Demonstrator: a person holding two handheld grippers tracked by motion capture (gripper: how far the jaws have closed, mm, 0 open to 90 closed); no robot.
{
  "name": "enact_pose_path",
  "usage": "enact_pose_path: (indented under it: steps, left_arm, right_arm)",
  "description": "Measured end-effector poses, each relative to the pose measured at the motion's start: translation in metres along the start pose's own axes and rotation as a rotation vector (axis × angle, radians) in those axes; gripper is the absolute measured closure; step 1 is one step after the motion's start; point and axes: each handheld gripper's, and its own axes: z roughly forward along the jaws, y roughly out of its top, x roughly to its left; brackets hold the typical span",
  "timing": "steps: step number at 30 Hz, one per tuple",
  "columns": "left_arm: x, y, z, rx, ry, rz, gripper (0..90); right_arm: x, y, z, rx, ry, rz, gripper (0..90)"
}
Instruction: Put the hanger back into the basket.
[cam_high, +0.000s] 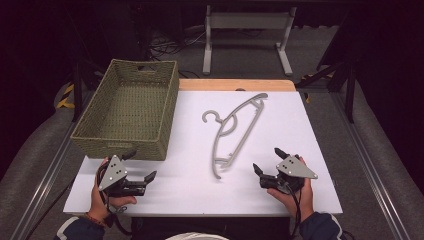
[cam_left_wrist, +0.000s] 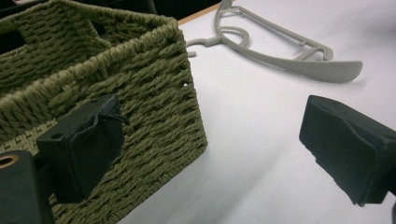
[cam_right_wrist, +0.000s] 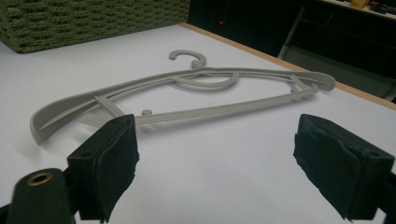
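Left gripper (cam_high: 140, 166): the black two-jaw tool with the grey three-cornered plate is being held wide apart and empty over the near left part of the table, just in front of the basket's near wall; in the left gripper view (cam_left_wrist: 210, 154) one padded jaw is being seen against the weave, but whether it is being touched cannot be told.

Right gripper (cam_high: 268, 161): the matching black tool is being held spread wide with nothing between the jaws, near the front right of the table; in the right gripper view (cam_right_wrist: 215, 172) bare table is being seen between the pads, with the hanger lying just beyond them.

Hands: the left hand (cam_high: 102, 202) and the right hand (cam_high: 295, 195) are being cut off at the bottom edge, with dark sleeves partly in view.

Hanger: the flat grey plastic clothes hanger (cam_high: 235, 132) is being left lying flat at the middle of the table, hook toward the basket, apart from both tools.

Basket: the rectangular olive-green woven basket (cam_high: 117, 145) is standing at the far left of the table, overhanging its left edge; its inside is being seen as empty in the high view.

Table: open room on the white-topped table with the wooden far edge (cam_high: 295, 120) is being left to the right of the hanger and between the tools.

Background: the dark floor and the white frame (cam_high: 247, 22) beyond are being seen dimly.
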Motion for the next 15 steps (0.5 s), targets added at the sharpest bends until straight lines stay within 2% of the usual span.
enact_pose_path:
  steps: [8,15]
  left_arm:
    - [-0.002,-0.002,0.000,0.019,-0.015,0.005,7.7]
    - [-0.001,-0.003,-0.002,0.011,-0.018,0.003,7.9]
  right_arm:
    - [-0.003,0.001,0.005,0.020,0.018,0.022,15.2]
    - [-0.003,0.010,0.014,0.046,0.037,0.036,19.1]
